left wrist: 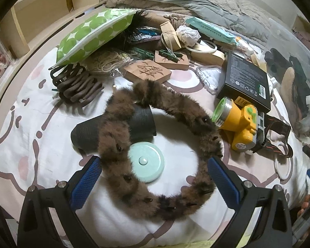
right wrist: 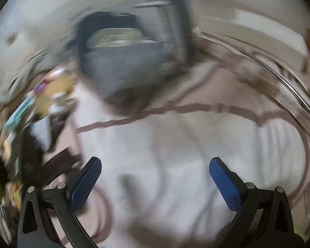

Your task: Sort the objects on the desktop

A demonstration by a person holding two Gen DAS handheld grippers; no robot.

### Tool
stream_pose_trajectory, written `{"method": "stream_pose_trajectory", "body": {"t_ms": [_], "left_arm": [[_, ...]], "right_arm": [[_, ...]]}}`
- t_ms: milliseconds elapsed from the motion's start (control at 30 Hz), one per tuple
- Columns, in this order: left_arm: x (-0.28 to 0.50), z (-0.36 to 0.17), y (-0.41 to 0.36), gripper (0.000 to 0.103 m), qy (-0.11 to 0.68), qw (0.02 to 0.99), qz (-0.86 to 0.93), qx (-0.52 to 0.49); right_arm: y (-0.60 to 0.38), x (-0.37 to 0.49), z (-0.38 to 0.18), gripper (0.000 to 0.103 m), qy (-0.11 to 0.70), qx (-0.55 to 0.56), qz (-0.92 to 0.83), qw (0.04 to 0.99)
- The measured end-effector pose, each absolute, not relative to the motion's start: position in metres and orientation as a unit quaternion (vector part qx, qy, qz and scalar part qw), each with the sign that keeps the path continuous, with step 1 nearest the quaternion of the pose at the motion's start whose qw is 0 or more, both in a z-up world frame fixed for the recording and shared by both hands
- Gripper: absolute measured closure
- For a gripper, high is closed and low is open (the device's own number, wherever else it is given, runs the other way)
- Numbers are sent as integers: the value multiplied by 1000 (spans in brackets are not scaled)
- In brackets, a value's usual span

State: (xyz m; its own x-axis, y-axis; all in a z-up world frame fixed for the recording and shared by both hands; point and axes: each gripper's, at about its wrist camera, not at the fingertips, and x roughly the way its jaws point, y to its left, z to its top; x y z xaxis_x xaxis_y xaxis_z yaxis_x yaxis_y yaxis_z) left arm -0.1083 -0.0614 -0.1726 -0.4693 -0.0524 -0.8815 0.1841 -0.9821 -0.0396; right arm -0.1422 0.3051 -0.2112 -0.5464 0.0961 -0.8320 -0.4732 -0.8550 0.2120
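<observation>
On bed: brown fuzzy fur ring (left wrist: pixel 155 144) lies between left claw (left wrist: pixel 154 183) fingers, spread, not gripping.
Right claw (right wrist: pixel 155 183): spread, empty, view blurred.
Black box (left wrist: pixel 246 78): print unreadable.

Black box (left wrist: pixel 246 80): white print, a row of symbols and a barcode on a green label, all too small to read. No other text legible.

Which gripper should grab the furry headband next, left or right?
Probably left. The left gripper is open directly over the furry headband. The right gripper is open over bare bedsheet, view motion-blurred.
</observation>
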Motion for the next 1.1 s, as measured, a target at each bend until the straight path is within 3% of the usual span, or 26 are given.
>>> {"method": "stream_pose_trajectory", "body": {"t_ms": [500, 900, 1100], "left_arm": [[-107, -167, -77, 0, 91, 99, -861, 490], [-102, -158, -112, 0, 149, 147, -866, 453], [-98, -154, -121, 0, 172, 146, -868, 443]], "right_arm": [[185, -165, -185, 0, 128, -454, 878, -83], [114, -179, -205, 0, 28, -485, 868, -101], [143, -177, -214, 0, 64, -488, 865, -102]]}}
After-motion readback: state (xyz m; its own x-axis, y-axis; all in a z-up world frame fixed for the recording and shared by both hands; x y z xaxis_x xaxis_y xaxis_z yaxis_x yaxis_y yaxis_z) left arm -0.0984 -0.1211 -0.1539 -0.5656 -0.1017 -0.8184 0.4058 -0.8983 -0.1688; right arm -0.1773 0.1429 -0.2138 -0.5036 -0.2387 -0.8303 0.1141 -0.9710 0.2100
